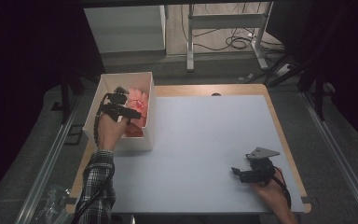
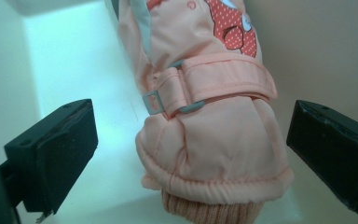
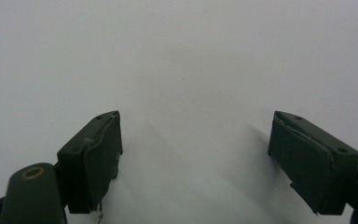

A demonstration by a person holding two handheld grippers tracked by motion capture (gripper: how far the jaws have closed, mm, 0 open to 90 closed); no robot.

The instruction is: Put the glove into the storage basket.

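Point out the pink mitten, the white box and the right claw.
pink mitten (image 2: 214, 140): left gripper view, padded cuff below the strap.
white box (image 1: 133, 144): high view, near wall.
right claw (image 3: 196, 158): right gripper view, midway between its fingertips.

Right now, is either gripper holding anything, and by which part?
Nothing is held. The left gripper stands open around the cuff end of the peach padded mitten; the right gripper is open over the bare table.

Right tool (image 3: 196, 163): both black jaws rise from the bottom edge, spread wide apart, nothing btwn them. Left jaw sits lower-left w/ a round brass-ringed screw on the arm behind it; right jaw at lower-right, pad edge looks worn and ragged. Below and beyond is plain pale grey table (image 3: 182, 60). Soft jaw shadows fall on the table just beside each pad.
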